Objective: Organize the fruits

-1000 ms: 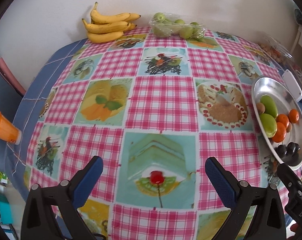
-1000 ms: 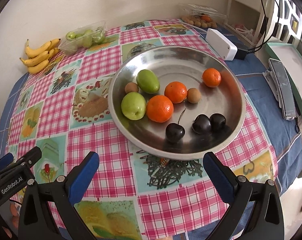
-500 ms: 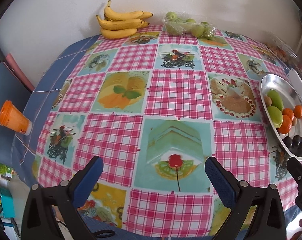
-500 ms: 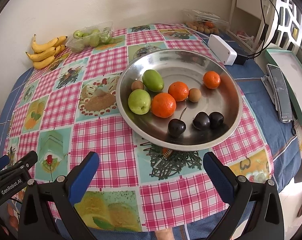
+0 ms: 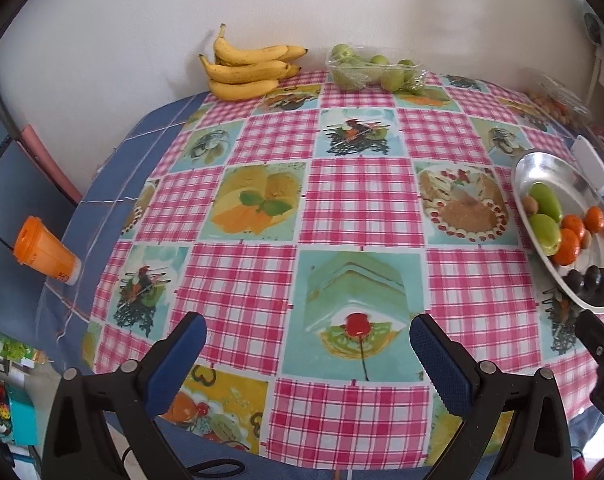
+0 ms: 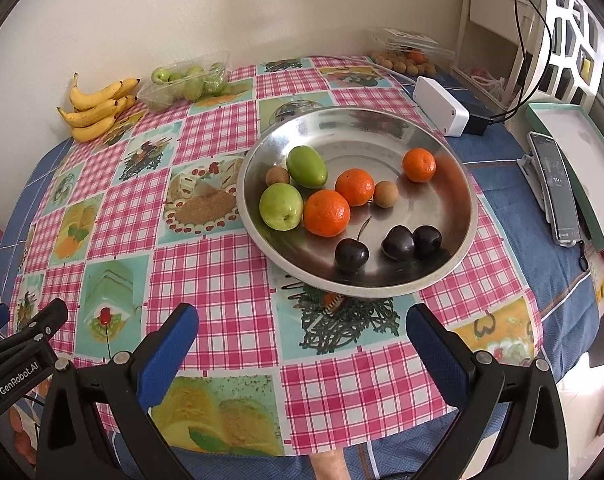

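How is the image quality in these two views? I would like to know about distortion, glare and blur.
Left wrist view: strong fisheye bending, the tablecloth bulges like a dome, corners dark, the far right edge soft. Right wrist view: the same bending; the metal plate shows soft glare and reflections of the fruit; the fruit itself is sharp, and the light is even, with weak shadows.

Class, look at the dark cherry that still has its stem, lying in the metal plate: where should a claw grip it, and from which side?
Grip the cherry across its round body, coming from above. The stem is thin and slants away toward the oranges, while the near side, toward the plate rim, looks free.
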The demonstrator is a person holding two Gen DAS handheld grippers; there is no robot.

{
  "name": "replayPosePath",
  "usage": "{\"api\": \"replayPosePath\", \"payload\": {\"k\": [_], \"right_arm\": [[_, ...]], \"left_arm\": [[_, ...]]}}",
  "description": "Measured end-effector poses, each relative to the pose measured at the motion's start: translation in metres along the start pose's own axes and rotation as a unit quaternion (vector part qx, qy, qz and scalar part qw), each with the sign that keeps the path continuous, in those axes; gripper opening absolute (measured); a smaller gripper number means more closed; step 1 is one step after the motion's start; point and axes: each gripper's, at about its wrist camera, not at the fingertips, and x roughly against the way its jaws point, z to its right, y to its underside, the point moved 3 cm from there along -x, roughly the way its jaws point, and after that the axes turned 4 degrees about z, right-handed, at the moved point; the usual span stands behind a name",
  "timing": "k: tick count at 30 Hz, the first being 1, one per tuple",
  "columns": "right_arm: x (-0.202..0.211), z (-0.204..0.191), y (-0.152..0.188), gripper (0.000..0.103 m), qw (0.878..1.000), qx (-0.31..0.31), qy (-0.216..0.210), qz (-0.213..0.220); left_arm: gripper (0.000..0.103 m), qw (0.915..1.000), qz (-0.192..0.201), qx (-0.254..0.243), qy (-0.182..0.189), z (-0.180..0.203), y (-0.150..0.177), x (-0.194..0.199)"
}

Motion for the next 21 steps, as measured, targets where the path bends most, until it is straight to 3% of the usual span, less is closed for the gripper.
{"api": "replayPosePath", "payload": {"k": [2, 11, 21], "right_arm": [[0.0002, -0.0002, 0.0001, 0.103, 1.000, 0.000, 0.000, 0.000], [-0.0008, -0.0008, -0.0003, 0.103, 1.000, 0.000, -0.001, -0.001], [-0.0004, -0.0050, -0.0017, 0.103, 1.000, 0.009, -0.002, -0.001]], "left_arm": [[0.103, 0.9999, -0.004, -0.002, -0.016, -0.0003, 0.0005, -0.0014], [0.103, 0.9998, -0.013, 0.003, 0.015, 0.0004, 0.0005, -0.0019], [0.103, 0.9995, -0.027, 0.011, 0.014, -0.0031, 0.0016, -0.0045]]}}
